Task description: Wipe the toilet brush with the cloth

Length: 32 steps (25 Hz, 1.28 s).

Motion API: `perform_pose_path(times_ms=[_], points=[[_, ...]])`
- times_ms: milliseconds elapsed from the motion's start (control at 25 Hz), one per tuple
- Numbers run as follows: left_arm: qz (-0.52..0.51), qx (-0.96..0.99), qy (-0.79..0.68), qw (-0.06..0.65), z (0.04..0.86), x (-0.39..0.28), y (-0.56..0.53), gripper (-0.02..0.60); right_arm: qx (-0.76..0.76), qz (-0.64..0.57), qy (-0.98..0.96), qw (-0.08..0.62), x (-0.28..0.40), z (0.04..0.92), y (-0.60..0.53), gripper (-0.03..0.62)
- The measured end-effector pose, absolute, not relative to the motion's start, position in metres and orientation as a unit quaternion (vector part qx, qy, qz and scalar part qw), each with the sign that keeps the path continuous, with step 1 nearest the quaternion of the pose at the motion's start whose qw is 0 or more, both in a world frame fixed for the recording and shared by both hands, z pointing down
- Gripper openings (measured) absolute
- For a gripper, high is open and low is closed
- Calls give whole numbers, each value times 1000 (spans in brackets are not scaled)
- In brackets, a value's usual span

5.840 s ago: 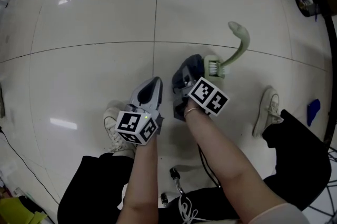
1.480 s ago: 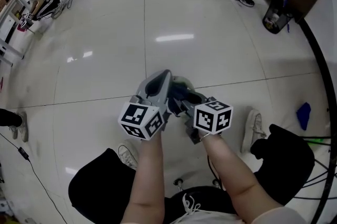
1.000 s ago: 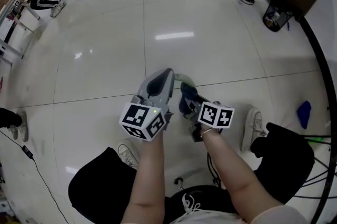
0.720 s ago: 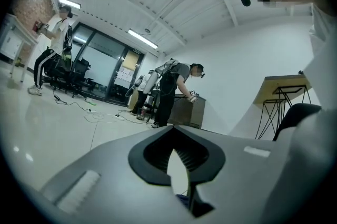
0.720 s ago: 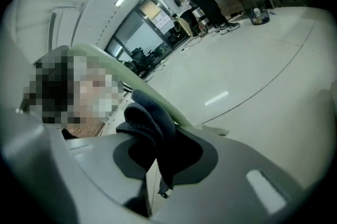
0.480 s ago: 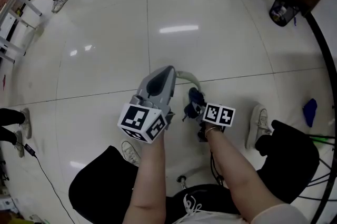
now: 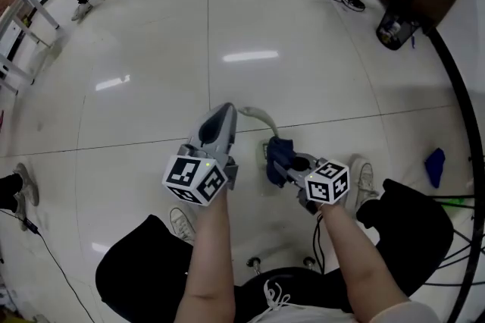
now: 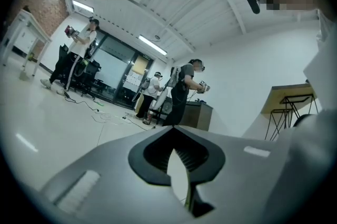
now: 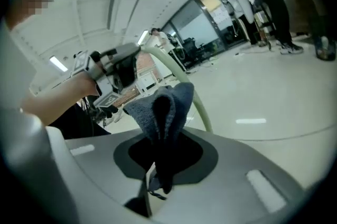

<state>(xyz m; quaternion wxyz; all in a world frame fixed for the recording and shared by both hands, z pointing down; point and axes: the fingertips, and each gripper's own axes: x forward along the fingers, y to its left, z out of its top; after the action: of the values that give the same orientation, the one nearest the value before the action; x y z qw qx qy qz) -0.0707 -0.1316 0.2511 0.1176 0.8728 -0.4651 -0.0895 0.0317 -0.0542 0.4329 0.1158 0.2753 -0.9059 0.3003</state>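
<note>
Blue-grey cloth, pinched tight in the right gripper, is sliding back toward the person along the pale-green toilet brush handle, which the left gripper is clamping mid-air, so the wiping looks under way.

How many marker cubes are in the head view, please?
2. The left cube sits on the left gripper holding the toilet brush; the right cube on the right gripper, whose claw grips the blue cloth. None seems hidden.
</note>
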Motion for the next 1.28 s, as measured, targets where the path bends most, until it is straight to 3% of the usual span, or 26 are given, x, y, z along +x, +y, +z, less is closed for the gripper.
perform_pose_path(times_ms=[280, 520, 880, 1280], points=[[-140, 818, -554, 63, 219, -117, -90, 6, 456, 144, -877, 55, 137, 325, -90, 64], [-128, 779, -611, 56, 224, -120, -56, 6, 523, 4, -850, 63, 151, 242, -78, 65], [-58, 796, -602, 7, 217, -75, -23, 6, 536, 10, -843, 44, 145, 231, -64, 64], [-67, 798, -599, 14, 212, -71, -16, 6, 509, 15, -859, 56, 125, 238, -48, 61]])
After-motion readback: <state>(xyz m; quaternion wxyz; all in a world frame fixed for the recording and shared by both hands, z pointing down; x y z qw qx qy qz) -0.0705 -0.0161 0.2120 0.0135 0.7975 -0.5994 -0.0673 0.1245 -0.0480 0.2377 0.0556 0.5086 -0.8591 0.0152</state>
